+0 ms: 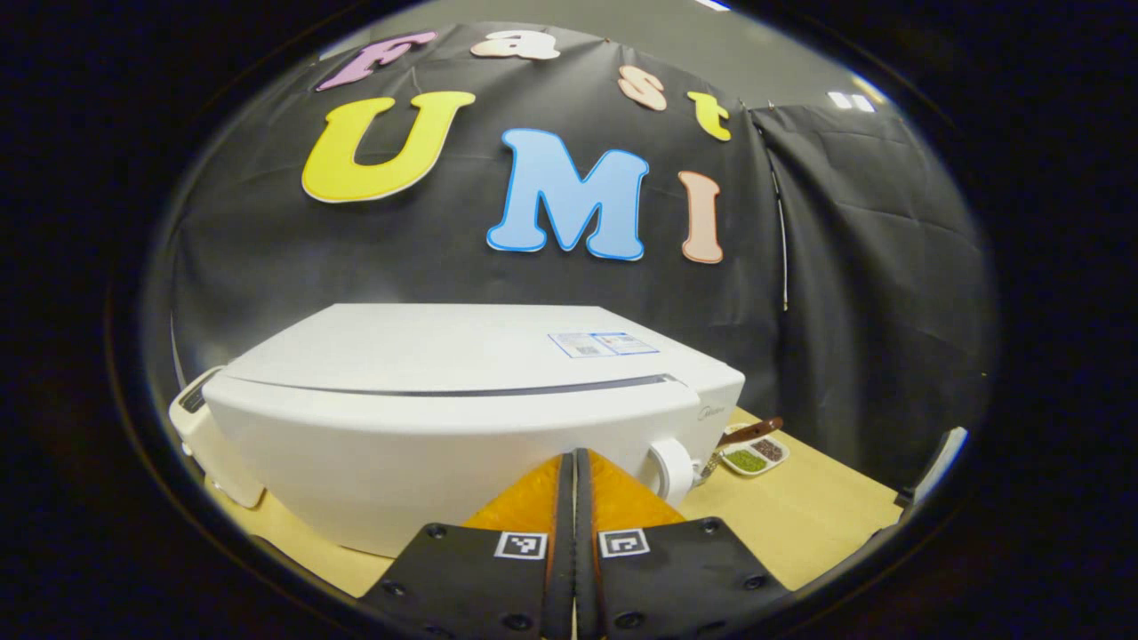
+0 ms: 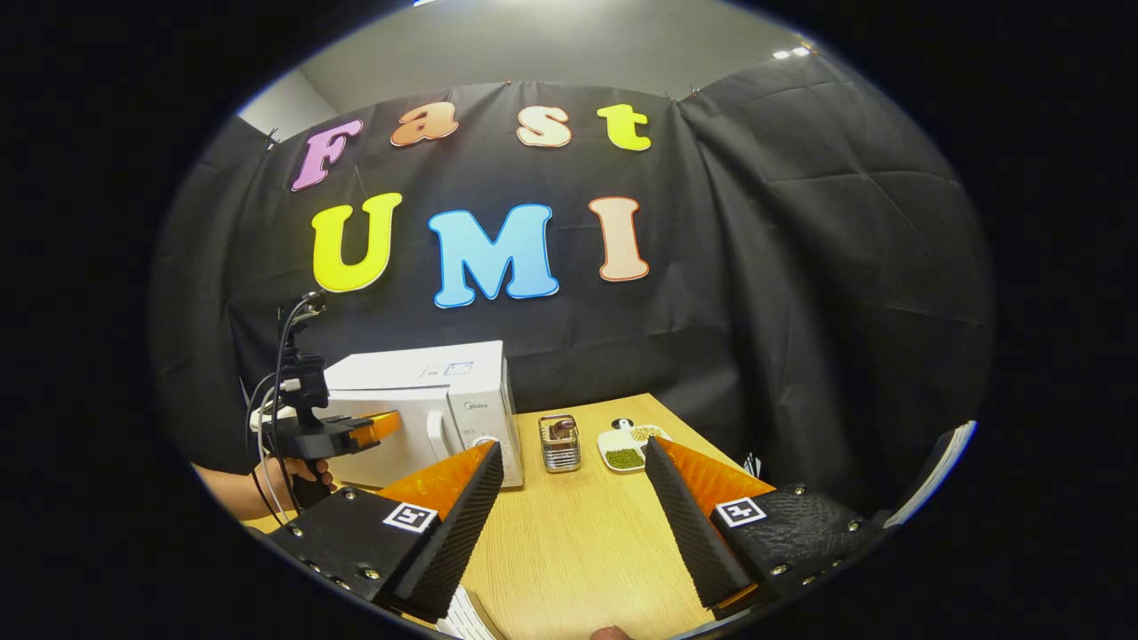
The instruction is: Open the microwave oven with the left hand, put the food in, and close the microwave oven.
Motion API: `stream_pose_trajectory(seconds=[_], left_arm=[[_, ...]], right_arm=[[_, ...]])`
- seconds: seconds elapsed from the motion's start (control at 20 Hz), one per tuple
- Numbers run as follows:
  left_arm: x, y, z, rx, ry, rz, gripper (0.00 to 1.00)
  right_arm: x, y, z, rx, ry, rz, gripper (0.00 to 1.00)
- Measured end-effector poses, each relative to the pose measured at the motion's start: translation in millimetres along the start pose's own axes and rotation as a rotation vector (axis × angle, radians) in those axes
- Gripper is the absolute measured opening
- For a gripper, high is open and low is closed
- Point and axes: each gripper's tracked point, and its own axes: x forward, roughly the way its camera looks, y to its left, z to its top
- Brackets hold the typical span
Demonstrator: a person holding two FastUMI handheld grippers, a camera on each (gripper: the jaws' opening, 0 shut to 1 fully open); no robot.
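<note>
**Claws at the microwave**

Left claw (image 1: 573,471) pressed together, pinching nothing, close against white microwave oven (image 1: 462,418) front, door closed. Right claw (image 2: 569,498) spread wide over wooden table (image 2: 578,551). Far on table, right of microwave: wire basket of food (image 2: 559,442), then small sectioned dish (image 2: 627,447).

Black cloth (image 2: 800,267) hangs creased as the booth's back and side walls. Above it shows a grey wall (image 2: 533,44) with bright ceiling lights (image 1: 849,100) — below, a light wooden table (image 2: 587,533).
</note>
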Motion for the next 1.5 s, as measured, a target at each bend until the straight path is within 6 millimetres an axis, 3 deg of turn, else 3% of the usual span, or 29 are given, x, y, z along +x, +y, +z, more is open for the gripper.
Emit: stream_pose_trajectory(seconds=[0.15, 0.2, 0.25, 0.3, 0.4, 0.5, 0.7, 0.75, 0.95, 1.1, 1.35, 1.4, 1.5], left_arm=[[6, -10, 20, 0.041, -0.054, -0.006, 0.11], [7, -2, 21, 0.087, -0.053, 0.036, 0.07], [9, -9, 28, 0.063, -0.079, 0.01, 0.06], [12, -8, 23, 0.07, -0.068, 0.028, 0.07], [6, -7, 23, 0.092, -0.059, 0.057, 0.07], [-10, -8, 42, 0.097, -0.096, 0.078, 0.07], [-63, -22, 67, 0.085, -0.153, 0.133, 0.07], [-78, -25, 70, 0.08, -0.158, 0.152, 0.11], [-140, -34, 72, 0.076, -0.178, 0.233, 0.07], [-188, -44, 72, 0.073, -0.191, 0.285, 0.11], [-268, -59, 76, 0.097, -0.217, 0.365, 0.07], [-283, -61, 77, 0.104, -0.222, 0.382, 0.11], [-310, -68, 77, 0.109, -0.23, 0.388, 0.03]], right_arm=[[-5, 0, -3, -0.037, 0.005, -0.012, 0.98], [-8, 1, -5, -0.045, 0.011, -0.008, 0.98], [-10, 4, -7, -0.051, 0.019, 0.004, 0.98], [-13, 7, -7, -0.058, 0.021, 0.02, 0.98], [-18, 9, -7, -0.074, 0.019, 0.051, 0.98], [-22, 8, -7, -0.079, 0.019, 0.088, 0.98], [-29, 3, 0, -0.051, 0.005, 0.171, 0.98], [-31, 0, 3, -0.052, 0.001, 0.185, 0.98], [-42, -7, 12, -0.051, -0.031, 0.254, 0.98], [-50, -14, 12, -0.046, -0.037, 0.293, 0.98], [-64, -24, 16, -0.029, -0.068, 0.328, 0.98], [-67, -26, 17, -0.038, -0.078, 0.333, 0.98], [-70, -30, 19, -0.055, -0.094, 0.334, 0.98]])
